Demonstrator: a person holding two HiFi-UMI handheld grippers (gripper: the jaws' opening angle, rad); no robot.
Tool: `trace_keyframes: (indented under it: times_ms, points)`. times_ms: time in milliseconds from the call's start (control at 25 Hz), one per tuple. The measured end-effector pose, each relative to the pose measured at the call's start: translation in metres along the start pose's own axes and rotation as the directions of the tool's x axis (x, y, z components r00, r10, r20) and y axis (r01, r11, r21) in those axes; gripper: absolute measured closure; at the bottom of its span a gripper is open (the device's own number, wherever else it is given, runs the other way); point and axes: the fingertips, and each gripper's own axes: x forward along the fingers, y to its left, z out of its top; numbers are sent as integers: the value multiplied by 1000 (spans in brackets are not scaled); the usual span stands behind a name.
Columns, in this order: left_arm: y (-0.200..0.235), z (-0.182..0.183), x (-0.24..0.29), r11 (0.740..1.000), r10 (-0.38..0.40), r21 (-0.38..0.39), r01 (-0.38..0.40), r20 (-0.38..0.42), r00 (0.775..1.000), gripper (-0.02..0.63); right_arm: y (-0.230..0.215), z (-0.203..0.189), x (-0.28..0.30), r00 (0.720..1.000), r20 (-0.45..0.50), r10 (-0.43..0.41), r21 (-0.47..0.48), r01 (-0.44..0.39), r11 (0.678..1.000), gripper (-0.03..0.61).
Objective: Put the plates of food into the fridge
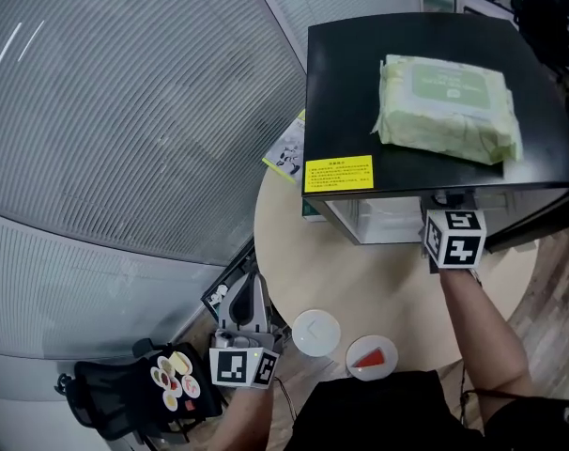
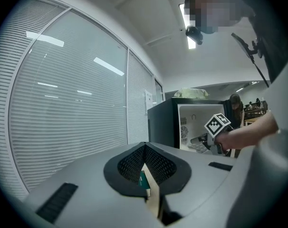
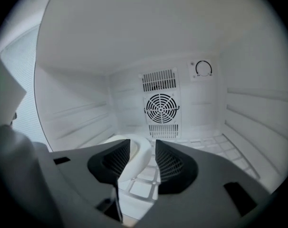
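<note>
Plates of food awaiting storage lie nearest the person: a round white plate carrying a red wedge (image 1: 372, 357) and a round white plate with no clear contents (image 1: 316, 333), side by side on the near edge of the round beige desk (image 1: 388, 289). Neither is held.

Off the desk's left edge, the left tool (image 2: 145, 147) points roughly level toward the fridge. Its jaws are together and hold nothing.

Further back on the desk stands the black compact fridge (image 1: 341, 83), with a pale green soft pack (image 1: 446, 106) lying on its top. The right tool (image 3: 142, 144) reaches into the white interior. Its jaws stand apart, with the rim of a third round white plate (image 3: 137, 163) between them. A gap shows beside the right jaw, so the pads do not appear to clamp it. This plate rests on the white wire shelf (image 3: 201, 148), in front of the round fan grille (image 3: 161, 108) on the rear wall.

Status, as judged: one plate is placed. Two plates remain on the desk. The right tool must be withdrawn before the next pick-up.
</note>
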Motion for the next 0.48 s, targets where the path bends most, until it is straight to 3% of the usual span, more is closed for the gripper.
trace_keyframes:
  times_ms: [240, 480]
  points:
    - [-13, 6, -5, 997, -75, -31, 76, 29, 997, 611, 6, 18, -43, 991, 123, 53, -17, -51, 999, 413]
    - [-25, 26, -14, 985, -173, 20, 172, 119, 978, 611, 6, 16, -97, 980, 196, 17, 30, -24, 999, 538]
